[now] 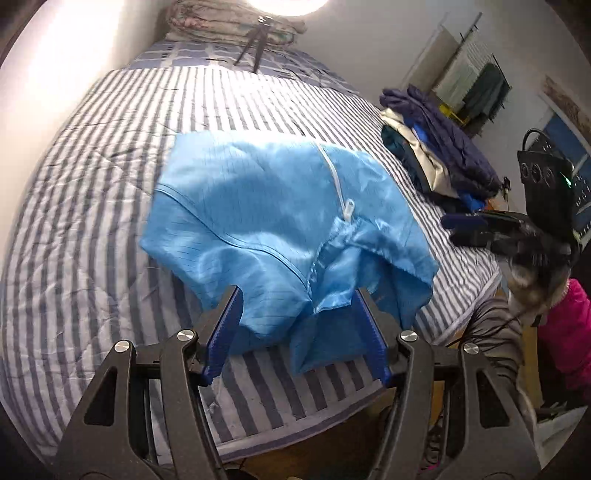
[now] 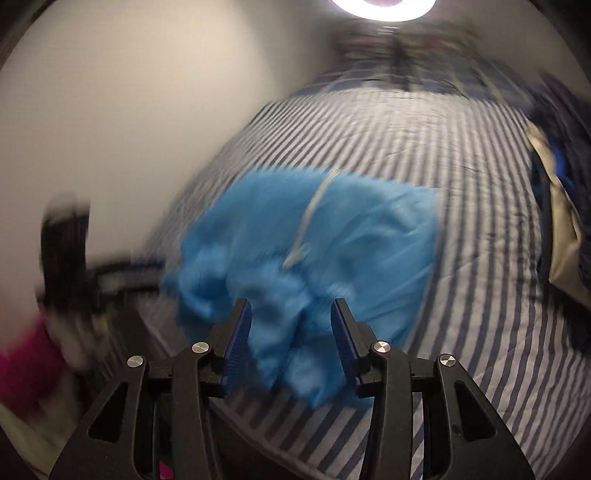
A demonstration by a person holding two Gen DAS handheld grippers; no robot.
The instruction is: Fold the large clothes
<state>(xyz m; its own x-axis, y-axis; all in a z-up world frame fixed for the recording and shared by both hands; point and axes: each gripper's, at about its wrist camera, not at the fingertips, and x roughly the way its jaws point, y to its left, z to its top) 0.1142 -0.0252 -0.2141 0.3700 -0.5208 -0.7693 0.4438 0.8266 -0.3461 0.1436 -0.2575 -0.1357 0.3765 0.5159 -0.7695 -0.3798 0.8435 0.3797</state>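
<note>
A shiny blue garment (image 1: 266, 218) with a white zipper (image 1: 338, 181) lies bunched on the striped bed (image 1: 92, 206). My left gripper (image 1: 297, 295) is open, its blue pads (image 1: 223, 332) on either side of the garment's near edge. The right gripper (image 1: 476, 229) shows at the bed's right edge in the left wrist view. In the blurred right wrist view the blue garment (image 2: 332, 240) lies on the striped bed (image 2: 461, 314), and my right gripper (image 2: 291, 308) is open over its near folds.
A pile of dark blue and beige clothes (image 1: 436, 147) lies at the bed's right side. A small tripod (image 1: 255, 40) stands near the pillows (image 1: 229, 26) at the head. A black box (image 1: 546, 184) stands right of the bed. A bright lamp shines overhead.
</note>
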